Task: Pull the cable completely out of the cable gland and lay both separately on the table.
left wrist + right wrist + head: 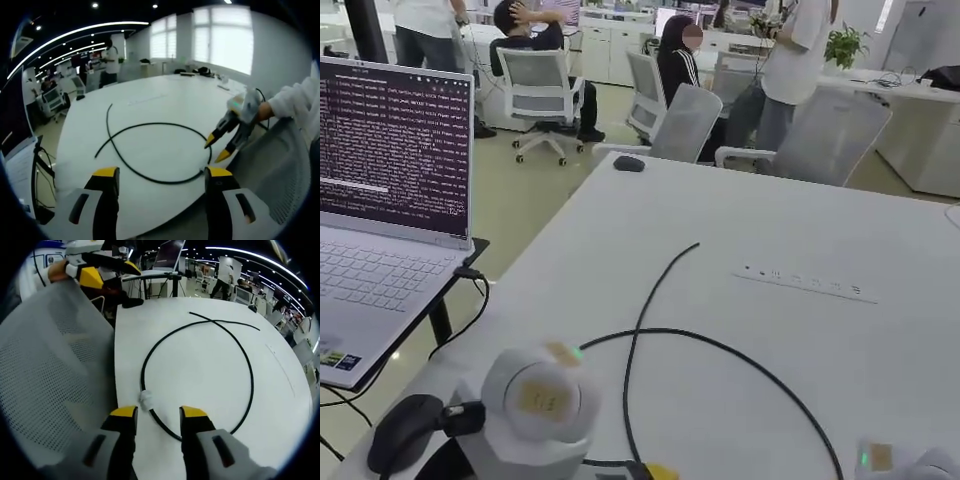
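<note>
Gland (145, 400) on cable (142, 374) lies just before spread right tongs (158, 412); left tongs (162, 172) spread.

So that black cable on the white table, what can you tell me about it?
The thin black cable looks rubbery and lies flat on the white table in one large loop, with one end crossing it and running on straight. A small whitish cable gland sits threaded on it near the table edge. The right tool, jaws open, frames the stretch beside the gland; nothing grips it.
</note>
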{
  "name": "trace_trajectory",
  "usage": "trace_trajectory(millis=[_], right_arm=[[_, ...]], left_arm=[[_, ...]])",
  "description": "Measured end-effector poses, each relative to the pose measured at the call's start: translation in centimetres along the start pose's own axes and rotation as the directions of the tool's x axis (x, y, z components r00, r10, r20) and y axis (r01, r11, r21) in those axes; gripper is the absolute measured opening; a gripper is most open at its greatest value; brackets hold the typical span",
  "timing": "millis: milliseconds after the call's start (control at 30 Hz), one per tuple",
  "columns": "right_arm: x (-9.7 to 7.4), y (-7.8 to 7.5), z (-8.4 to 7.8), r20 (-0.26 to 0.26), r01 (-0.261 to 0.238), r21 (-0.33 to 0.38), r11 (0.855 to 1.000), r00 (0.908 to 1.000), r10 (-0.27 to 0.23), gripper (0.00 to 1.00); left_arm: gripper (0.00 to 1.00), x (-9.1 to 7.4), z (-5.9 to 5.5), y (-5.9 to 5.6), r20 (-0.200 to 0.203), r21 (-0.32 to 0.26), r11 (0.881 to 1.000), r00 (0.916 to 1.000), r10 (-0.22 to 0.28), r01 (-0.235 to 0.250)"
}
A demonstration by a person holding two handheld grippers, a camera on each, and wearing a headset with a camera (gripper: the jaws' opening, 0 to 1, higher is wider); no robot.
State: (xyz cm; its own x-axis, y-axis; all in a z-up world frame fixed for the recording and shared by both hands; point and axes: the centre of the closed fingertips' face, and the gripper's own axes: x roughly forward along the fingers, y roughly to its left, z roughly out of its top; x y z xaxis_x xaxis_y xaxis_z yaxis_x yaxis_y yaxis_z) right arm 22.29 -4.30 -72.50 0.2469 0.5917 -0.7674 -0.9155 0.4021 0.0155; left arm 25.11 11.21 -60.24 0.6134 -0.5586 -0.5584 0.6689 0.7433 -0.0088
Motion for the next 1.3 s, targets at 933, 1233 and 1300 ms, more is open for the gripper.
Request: trace_trajectory(millis=[933, 1233, 1300], right_arm=[[3.9, 1.7, -1.2, 0.000, -0.124, -0.094, 0.988, 0.9922, 0.125, 0.13], [2.3, 1.8, 0.3, 0.026, -0.111, -0.082, 0.990, 0.9932, 0.113, 0.11], [1.9, 1.8, 0.8, 0.037, -0.110, -0.087, 0.990, 0.9928, 0.114, 0.11]], left_arm=[[0.68, 0.0, -0.1, -0.6, -0.005, 0.021, 1.000, 0.9998, -0.020, 0.020], [0.67, -0.1, 0.1, -0.5, 0.004, 0.014, 1.000, 0.9997, -0.023, 0.023], [0.67, -0.1, 0.2, -0.6, 0.007, 0.012, 1.000, 0.9996, -0.028, 0.028]])
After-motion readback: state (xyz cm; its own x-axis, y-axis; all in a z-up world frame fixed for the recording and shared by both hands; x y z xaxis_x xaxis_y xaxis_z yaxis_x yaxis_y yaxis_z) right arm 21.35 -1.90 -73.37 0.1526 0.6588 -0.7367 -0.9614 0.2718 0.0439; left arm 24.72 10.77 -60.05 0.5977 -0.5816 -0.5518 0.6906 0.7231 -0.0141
